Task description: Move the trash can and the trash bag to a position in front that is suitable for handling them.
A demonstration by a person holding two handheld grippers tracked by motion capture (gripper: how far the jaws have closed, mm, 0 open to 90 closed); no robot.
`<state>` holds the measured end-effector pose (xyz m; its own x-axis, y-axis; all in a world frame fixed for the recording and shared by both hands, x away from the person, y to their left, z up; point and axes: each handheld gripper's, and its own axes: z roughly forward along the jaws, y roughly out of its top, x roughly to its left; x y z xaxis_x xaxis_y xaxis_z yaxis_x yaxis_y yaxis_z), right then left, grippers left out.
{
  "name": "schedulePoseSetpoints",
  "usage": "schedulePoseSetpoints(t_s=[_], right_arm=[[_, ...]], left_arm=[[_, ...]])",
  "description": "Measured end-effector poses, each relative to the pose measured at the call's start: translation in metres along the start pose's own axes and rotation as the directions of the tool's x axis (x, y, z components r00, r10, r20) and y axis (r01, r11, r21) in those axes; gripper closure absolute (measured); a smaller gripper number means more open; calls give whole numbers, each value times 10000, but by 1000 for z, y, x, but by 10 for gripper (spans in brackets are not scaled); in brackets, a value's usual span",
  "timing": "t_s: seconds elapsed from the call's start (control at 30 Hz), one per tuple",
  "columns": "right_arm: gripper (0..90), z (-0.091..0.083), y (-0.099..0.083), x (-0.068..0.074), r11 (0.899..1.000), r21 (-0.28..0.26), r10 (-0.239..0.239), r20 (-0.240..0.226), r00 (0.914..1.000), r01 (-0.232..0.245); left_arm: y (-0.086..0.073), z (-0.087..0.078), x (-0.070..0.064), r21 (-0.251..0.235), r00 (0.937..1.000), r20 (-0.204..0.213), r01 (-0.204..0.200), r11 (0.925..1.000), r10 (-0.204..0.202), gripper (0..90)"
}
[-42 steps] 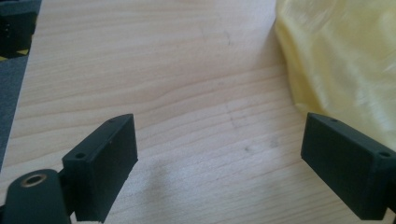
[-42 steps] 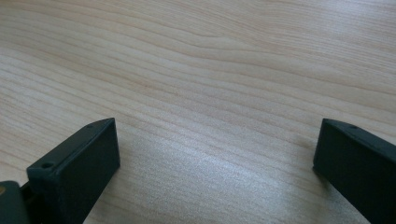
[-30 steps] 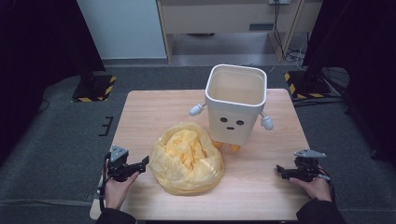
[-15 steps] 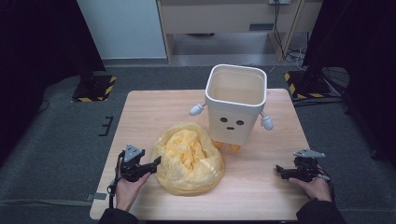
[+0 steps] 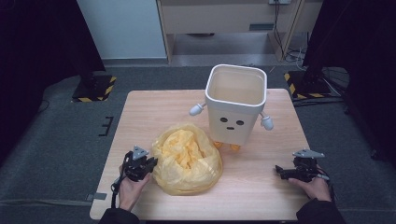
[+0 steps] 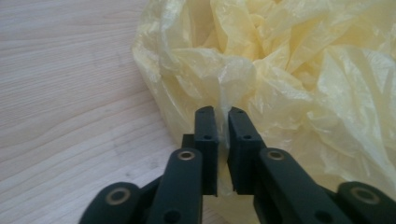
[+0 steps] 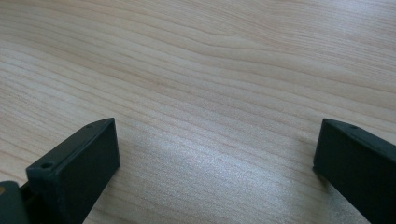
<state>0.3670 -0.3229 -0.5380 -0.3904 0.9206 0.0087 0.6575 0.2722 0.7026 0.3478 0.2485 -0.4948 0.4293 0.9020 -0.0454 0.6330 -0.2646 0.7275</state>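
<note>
The yellow plastic bag [image 5: 187, 158] lay crumpled on the wooden table [image 5: 154, 112], in the near left part of the top, just in front of and to the left of the white bin [image 5: 236, 109]. The bin stood upright, open at the top, with a face printed on its front, two small arms at its sides and orange feet. Bag and bin were close together; whether they touched could not be told.

The left gripper [image 5: 150, 163] was at the bag's left edge, held in the person's left hand [image 5: 130, 189]. In the left gripper view its jaws stood nearly together, with a thin fold of the bag [image 6: 280, 79] pinched between them; the left gripper [image 6: 223, 114] was clamped on that fold.

The right gripper [image 5: 278, 170] rested low over the table near the right front corner, well apart from bag and bin. In the right gripper view its jaws were wide apart over bare wood [image 7: 210, 84], holding nothing.
</note>
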Motion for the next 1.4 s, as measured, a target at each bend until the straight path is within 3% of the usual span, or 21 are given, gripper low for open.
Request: schedulePoseSetpoints(t_s=[0.2, 0.4, 0.43, 0.47, 0.53, 0.63, 0.73, 0.83, 0.87, 0.9, 1.03, 1.1, 1.17, 1.4], right_arm=[[7, 0, 0, 0, 10000, 11, -41, -15, 10000, 41], [7, 0, 0, 0, 10000, -18, -66, -35, 10000, 66], [7, 0, 0, 0, 10000, -18, -63, -33, 10000, 63], [6, 0, 1, 0, 10000, 5, -28, -45, 10000, 28], [7, 0, 1, 1, 10000, 36, -15, -66, 10000, 15], [8, 1, 2, 1, 9999, 100, -13, -66, 10000, 14], [44, 0, 4, 1, 9998, 188, 111, -119, 9999, -108], [124, -4, 8, 1, 9988, 466, 181, -471, 9987, -159], [124, -4, 8, 1, 9988, 466, 181, -471, 9987, -159], [158, -5, 11, 3, 9987, 518, 4, -708, 9975, 33], [167, -6, 15, 6, 9976, 686, -13, -960, 9954, 80], [187, -9, 17, 7, 9989, 458, -53, -983, 9951, 99], [201, -14, 21, 6, 9993, 258, 308, -1137, 9930, -280], [206, -27, 31, 9, 9944, -967, 340, -882, 9955, -426]], left_arm=[[0, -14, 25, -616, 9963, -712, 443, 9971, -486, 884], [-11, -25, 62, -1051, 9792, -1470, 1250, 9866, -1397, 884], [-11, -25, 62, -1051, 9792, -1470, 1250, 9866, -1397, 883], [-12, -25, 70, -1080, 9746, -1667, 1325, 9853, -1493, 883], [-12, -23, 75, -1119, 9713, -1839, 1321, 9849, -1511, 881], [-12, -21, 79, -1197, 9709, -1773, 1410, 9827, -1609, 865], [-12, -24, 79, -1417, 9714, -1677, 1449, 9792, -1680, 782], [-9, -32, 77, -1932, 9702, -1624, 1476, 9700, -1800, 660], [-9, -32, 77, -1932, 9702, -1624, 1476, 9700, -1800, 637], [-8, -37, 74, -2277, 9703, -1527, 1502, 9621, -1876, 614], [-4, -43, 66, -2554, 9747, -1368, 1377, 9570, -1768, 545], [-2, -45, 61, -2664, 9765, -1433, 1184, 9566, -1608, 505], [1, -47, 55, -2801, 9786, -1442, 1020, 9545, -1469, 484], [16, -50, 35, -3412, 9864, -1128, 748, 9370, -1198, 398]])
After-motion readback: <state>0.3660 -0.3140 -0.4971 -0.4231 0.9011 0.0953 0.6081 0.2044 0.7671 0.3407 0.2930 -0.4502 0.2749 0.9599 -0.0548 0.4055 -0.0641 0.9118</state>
